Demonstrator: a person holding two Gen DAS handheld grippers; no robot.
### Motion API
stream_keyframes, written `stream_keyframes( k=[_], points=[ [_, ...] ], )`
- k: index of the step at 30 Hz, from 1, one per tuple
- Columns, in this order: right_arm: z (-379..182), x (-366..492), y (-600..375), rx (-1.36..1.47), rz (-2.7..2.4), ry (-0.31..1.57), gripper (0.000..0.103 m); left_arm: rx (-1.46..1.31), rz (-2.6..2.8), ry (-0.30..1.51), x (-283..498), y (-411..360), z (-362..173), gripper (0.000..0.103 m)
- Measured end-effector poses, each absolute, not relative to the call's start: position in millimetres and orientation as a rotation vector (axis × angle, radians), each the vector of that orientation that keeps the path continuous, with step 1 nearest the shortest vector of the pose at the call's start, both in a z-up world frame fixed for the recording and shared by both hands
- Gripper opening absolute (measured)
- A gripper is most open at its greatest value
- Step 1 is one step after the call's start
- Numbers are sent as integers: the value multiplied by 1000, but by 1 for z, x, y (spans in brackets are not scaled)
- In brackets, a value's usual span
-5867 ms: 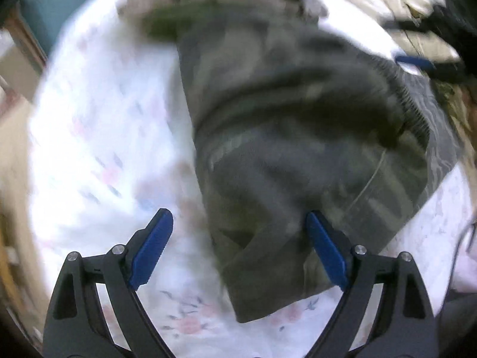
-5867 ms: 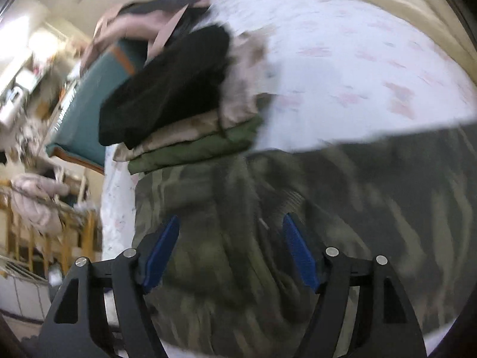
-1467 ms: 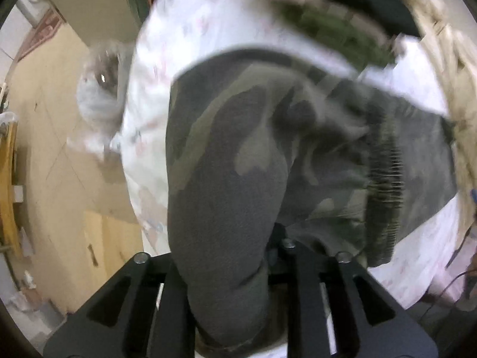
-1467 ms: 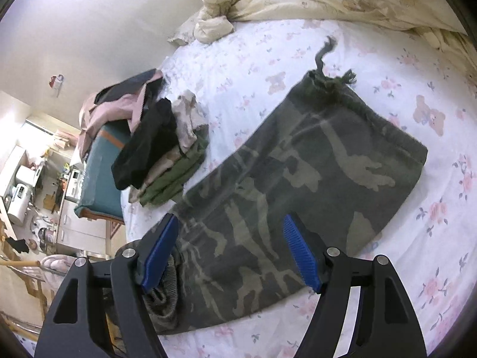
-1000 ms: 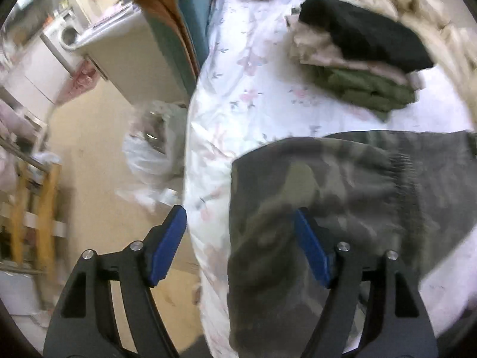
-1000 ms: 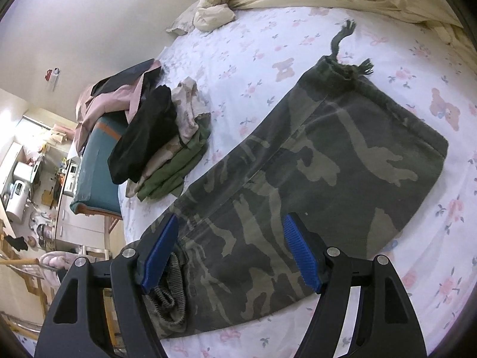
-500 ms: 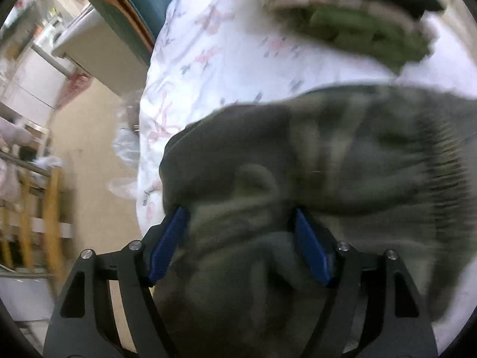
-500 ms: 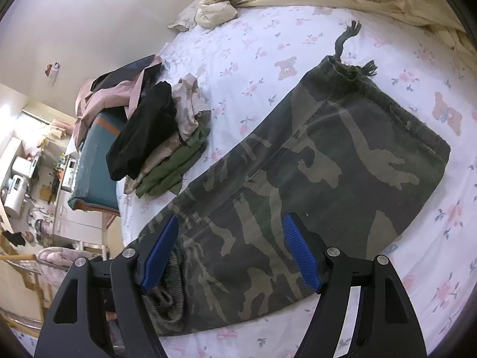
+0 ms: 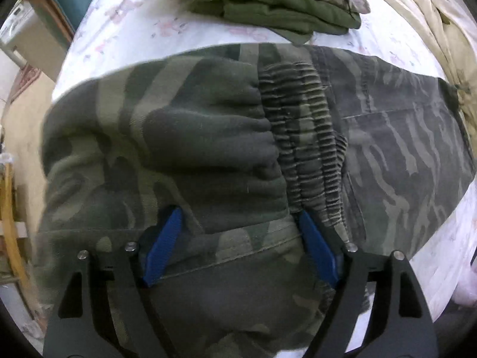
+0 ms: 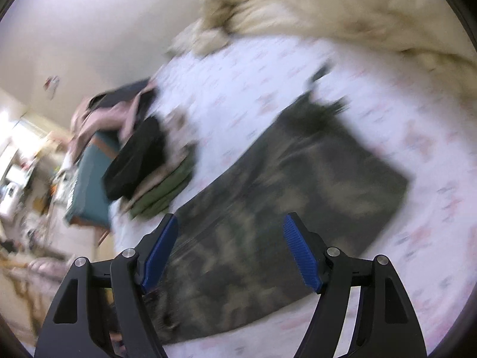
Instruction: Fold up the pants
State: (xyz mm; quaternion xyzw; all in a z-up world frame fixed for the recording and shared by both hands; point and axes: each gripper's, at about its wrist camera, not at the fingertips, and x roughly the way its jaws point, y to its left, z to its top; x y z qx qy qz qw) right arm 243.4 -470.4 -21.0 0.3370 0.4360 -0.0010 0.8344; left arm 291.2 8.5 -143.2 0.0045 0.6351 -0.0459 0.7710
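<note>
The camouflage pants point(image 9: 387, 137) lie folded on the floral bed sheet point(image 9: 125, 26). Their bunched leg end with a ribbed cuff point(image 9: 301, 137) fills the left wrist view. My left gripper point(image 9: 241, 247) is open and its blue pads point(image 9: 162, 247) straddle a thick fold of the fabric. In the right wrist view, which is blurred, the pants point(image 10: 298, 179) lie as a dark slab, with the drawstring at the far end. My right gripper point(image 10: 229, 250) is open and empty above their near part.
A stack of folded clothes, olive green under beige and black, sits beyond the pants point(image 9: 277, 3) and shows left in the right wrist view point(image 10: 149, 164). A cream duvet point(image 10: 328, 9) is heaped at the bed's far end. The bed edge and floor lie to the left point(image 9: 21, 137).
My left gripper let go of the pants leg, opened, and has pushed down into the bunched leg end. My right gripper stays open and is now moving, which blurs its view.
</note>
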Motion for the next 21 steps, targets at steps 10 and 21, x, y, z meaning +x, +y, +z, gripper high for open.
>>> stream_keyframes(
  k=[10,21],
  points=[
    [-136,203,-593,1053,-299,918,81,-52,-126,1113,248,38,-36,87],
    [-161,260,-578,855,-148,889,14,-106,-104,1137,269,53,-44,87]
  ],
)
